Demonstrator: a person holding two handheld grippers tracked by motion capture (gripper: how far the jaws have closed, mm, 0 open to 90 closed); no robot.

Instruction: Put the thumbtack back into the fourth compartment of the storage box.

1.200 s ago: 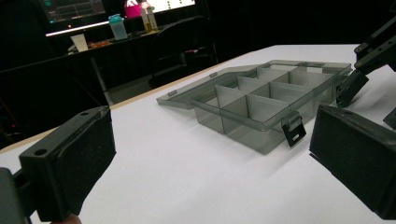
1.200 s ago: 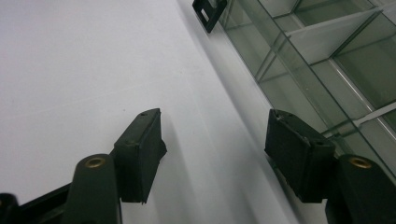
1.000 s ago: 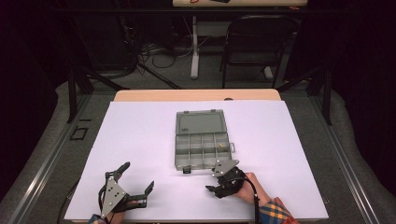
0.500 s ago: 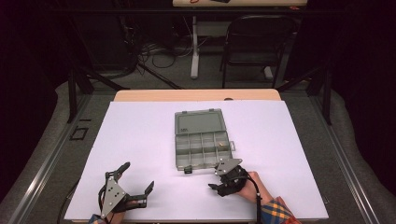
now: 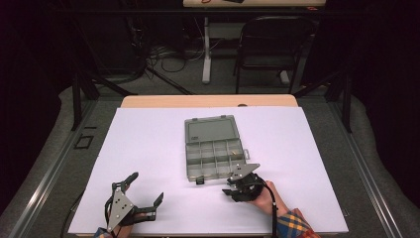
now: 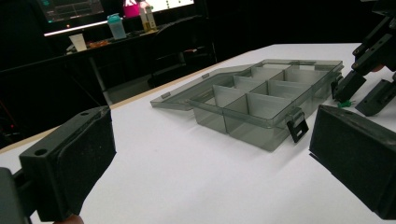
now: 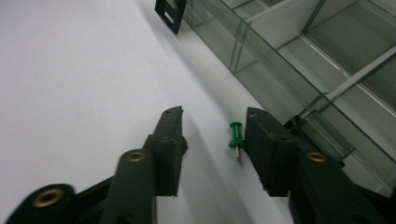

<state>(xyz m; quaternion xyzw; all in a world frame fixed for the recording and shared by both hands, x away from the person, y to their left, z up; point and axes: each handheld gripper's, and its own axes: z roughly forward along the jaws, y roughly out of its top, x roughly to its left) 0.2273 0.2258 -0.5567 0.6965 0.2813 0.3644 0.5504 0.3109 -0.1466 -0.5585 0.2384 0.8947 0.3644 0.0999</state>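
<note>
one green pushpin (image 7: 236, 134) (lying flat); one open organizer box (image 5: 214, 147).

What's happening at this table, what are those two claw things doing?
A person holds a claw in each hand. The right gripper sits low beside an open compartment box, its jaws just closing around a green pushpin lying on the white table, not yet pinching it. The left gripper rests open, off to the side.
</note>
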